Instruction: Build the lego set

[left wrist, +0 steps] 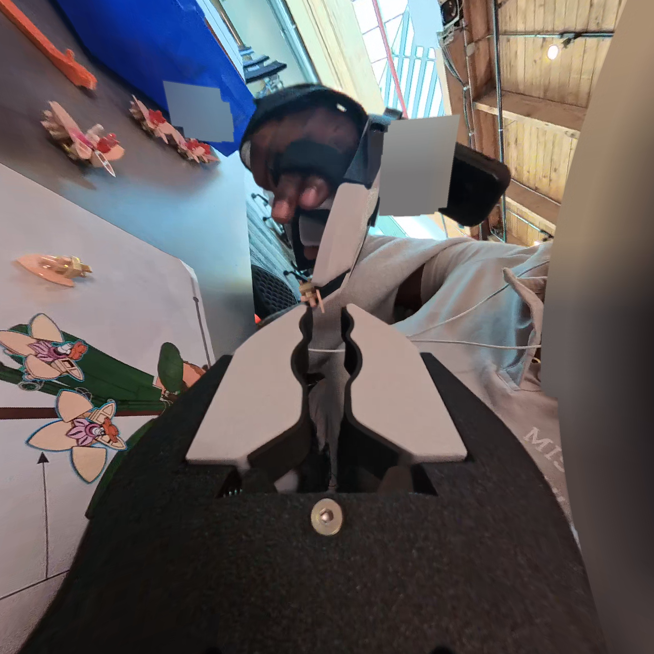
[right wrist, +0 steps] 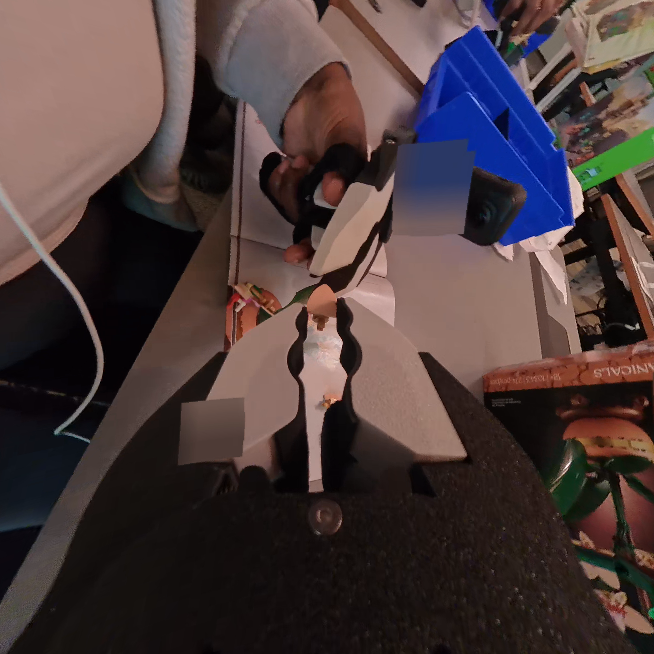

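My right gripper (right wrist: 322, 307) is shut on a small flower piece: a pale peach petal (right wrist: 321, 300) with a gold connector (right wrist: 320, 322) under it. In the left wrist view the right gripper (left wrist: 313, 281) comes down from above with that gold and peach piece (left wrist: 312, 295) at its tip. My left gripper (left wrist: 328, 308) stands just below it, jaws a little apart with only grey sleeve cloth showing between them. Its left fingertip (left wrist: 304, 311) touches the piece. In the right wrist view the left gripper (right wrist: 331, 281) meets the petal from above.
An open instruction booklet (left wrist: 116, 269) lies at left with a loose peach petal part (left wrist: 53, 269) on it. Two built flowers (left wrist: 81, 138) and an orange piece (left wrist: 53, 53) lie on the grey table. Blue bins (right wrist: 495, 141), the set's box (right wrist: 584, 424), a part-built model (right wrist: 247, 300) and a loose gold piece (right wrist: 329, 401) are nearby. My left and right fingertips are right by each other.
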A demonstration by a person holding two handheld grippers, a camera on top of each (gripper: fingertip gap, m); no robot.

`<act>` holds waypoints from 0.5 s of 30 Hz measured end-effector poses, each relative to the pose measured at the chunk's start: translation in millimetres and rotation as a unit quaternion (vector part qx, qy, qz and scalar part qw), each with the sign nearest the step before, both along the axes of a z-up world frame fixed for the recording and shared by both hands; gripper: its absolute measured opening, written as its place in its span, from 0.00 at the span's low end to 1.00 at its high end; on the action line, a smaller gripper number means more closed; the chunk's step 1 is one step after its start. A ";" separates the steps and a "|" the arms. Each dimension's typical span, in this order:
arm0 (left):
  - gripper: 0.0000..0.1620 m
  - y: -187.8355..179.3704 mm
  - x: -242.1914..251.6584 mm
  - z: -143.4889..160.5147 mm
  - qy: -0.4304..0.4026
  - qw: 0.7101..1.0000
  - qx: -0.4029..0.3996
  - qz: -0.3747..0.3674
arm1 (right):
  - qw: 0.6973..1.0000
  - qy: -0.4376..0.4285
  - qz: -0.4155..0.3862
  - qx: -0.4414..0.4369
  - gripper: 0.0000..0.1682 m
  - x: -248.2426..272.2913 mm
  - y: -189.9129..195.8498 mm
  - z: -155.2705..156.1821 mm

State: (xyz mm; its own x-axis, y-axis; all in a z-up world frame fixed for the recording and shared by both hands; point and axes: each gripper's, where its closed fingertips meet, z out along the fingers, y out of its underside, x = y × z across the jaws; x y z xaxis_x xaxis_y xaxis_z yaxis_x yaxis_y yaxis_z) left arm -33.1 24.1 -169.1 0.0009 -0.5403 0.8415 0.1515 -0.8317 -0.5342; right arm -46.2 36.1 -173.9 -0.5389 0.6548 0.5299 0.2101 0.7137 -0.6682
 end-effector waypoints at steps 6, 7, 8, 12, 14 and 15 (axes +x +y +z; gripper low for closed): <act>0.00 0.7 -0.1 1.7 -0.016 0.999 0.025 0.014 | 0.998 -0.019 0.034 0.058 0.09 -0.1 0.1 4.0; 0.00 2.7 -1.8 3.1 -0.019 0.999 0.034 0.026 | 0.998 -0.013 0.031 0.053 0.10 -1.6 1.2 6.5; 0.00 5.4 -4.2 5.9 -0.026 0.998 0.044 0.042 | 0.999 -0.001 0.022 0.042 0.10 -3.7 2.5 9.9; 0.00 28.4 -26.0 22.7 -0.051 0.976 0.118 0.178 | 0.978 0.095 -0.126 -0.136 0.12 -15.1 31.6 38.4; 0.00 38.5 -40.7 32.9 -0.057 0.949 0.168 0.260 | 0.884 0.154 -0.232 -0.374 0.07 -15.5 54.0 50.1; 0.00 41.0 -45.7 38.3 -0.062 0.935 0.191 0.293 | 0.820 0.163 -0.233 -0.496 0.05 -15.8 53.8 50.0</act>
State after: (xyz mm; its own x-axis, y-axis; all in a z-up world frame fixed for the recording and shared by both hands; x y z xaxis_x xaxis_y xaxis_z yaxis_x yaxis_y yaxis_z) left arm -78.8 65.1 -130.8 0.3057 -0.7395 0.5997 0.6013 -0.3384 -0.7239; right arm -62.0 89.8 -123.8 -0.0427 0.9457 -0.3222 0.0003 -0.3225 -0.9466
